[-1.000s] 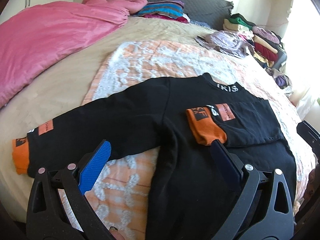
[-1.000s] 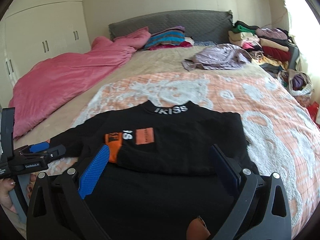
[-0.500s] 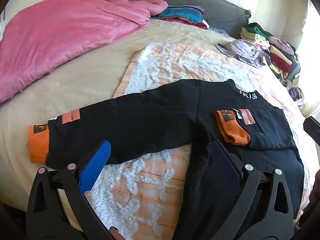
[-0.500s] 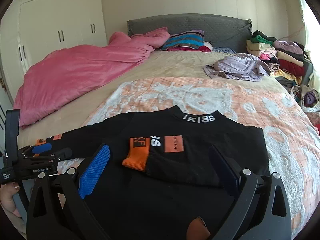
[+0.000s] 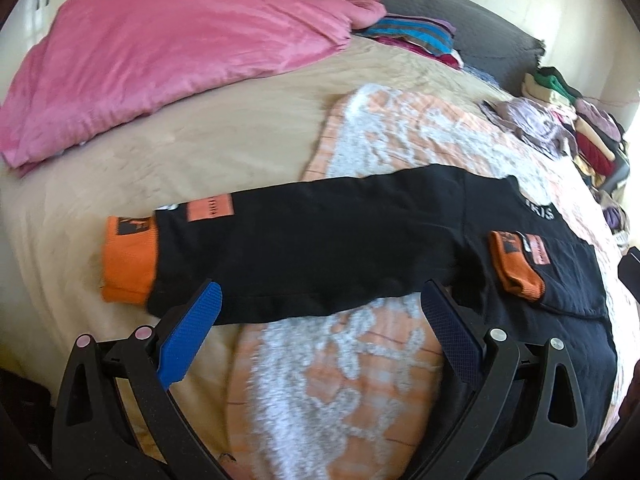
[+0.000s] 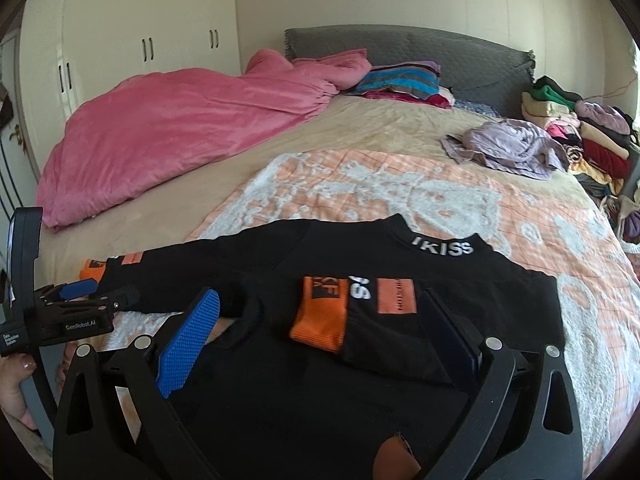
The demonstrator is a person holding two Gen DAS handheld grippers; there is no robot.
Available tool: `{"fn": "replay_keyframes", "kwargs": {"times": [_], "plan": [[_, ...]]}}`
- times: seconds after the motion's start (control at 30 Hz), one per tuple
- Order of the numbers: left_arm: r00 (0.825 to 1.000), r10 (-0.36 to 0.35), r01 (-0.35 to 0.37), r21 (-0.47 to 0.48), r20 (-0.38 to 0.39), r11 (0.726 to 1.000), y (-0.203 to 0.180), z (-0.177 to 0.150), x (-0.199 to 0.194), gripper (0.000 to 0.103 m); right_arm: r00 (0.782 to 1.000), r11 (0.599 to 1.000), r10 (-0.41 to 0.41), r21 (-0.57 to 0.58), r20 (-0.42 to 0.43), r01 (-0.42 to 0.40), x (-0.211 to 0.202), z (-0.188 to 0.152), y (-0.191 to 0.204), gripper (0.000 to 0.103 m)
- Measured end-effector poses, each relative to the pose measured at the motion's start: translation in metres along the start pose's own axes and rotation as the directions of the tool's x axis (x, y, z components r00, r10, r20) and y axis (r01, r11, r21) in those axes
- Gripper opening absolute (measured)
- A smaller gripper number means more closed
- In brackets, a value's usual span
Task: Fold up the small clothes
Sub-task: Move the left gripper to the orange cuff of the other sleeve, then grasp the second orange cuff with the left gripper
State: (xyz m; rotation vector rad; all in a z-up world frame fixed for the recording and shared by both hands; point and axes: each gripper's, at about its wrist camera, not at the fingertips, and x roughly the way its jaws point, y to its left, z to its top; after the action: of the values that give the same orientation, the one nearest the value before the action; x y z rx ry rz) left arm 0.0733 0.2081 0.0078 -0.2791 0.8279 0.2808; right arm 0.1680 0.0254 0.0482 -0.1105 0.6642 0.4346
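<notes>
A black sweater (image 5: 360,240) with orange cuffs lies flat on an orange-and-white blanket (image 5: 332,380). One sleeve stretches out to the left and ends in an orange cuff (image 5: 128,260). The other sleeve is folded across the chest, its cuff (image 6: 320,316) near the middle. My left gripper (image 5: 320,296) is open, hovering over the lower edge of the outstretched sleeve, right of its cuff. My right gripper (image 6: 320,300) is open above the folded sleeve's cuff. The left gripper (image 6: 117,289) also shows in the right wrist view, beside the outstretched sleeve.
A pink duvet (image 6: 180,128) covers the bed's left side. Striped folded clothes (image 6: 400,80) lie by the grey headboard (image 6: 460,52). A lilac garment (image 6: 508,148) and a pile of clothes (image 6: 580,128) sit at the right. A hand (image 6: 16,376) holds the left gripper.
My left gripper has swung left along the outstretched sleeve toward its orange cuff. The right gripper's view has shifted a little to the left. Both stay open and the sweater has not moved.
</notes>
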Motion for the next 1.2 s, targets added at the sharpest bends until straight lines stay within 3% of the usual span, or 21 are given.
{"fn": "replay_keyframes", "kwargs": {"times": [0.3, 0.77, 1.07, 1.2], "plan": [[0.998, 0.059, -0.059, -0.074, -0.006, 0.995, 0.036, -0.001, -0.006, 0.093, 0.997, 0.995, 0.069, -0.067, -0.025, -0.071, 0.019, 0.003, 0.039, 0.098], [0.996, 0.082, -0.088, -0.187, -0.041, 0.978, 0.087, -0.004, -0.009, 0.093, 0.985, 0.973, 0.153, -0.160, -0.078, -0.164, 0.046, -0.004, 0.100, 0.099], [0.991, 0.069, -0.098, -0.275, -0.112, 0.957, 0.120, -0.007, -0.002, 0.093, 0.979, 0.963, 0.185, -0.182, -0.089, -0.198, 0.050, -0.005, 0.120, 0.098], [0.985, -0.002, -0.059, -0.348, -0.173, 0.936, 0.137, -0.007, 0.015, 0.093, 0.978, 0.962, 0.189, -0.182, -0.087, -0.202, 0.048, -0.004, 0.121, 0.098]]}}
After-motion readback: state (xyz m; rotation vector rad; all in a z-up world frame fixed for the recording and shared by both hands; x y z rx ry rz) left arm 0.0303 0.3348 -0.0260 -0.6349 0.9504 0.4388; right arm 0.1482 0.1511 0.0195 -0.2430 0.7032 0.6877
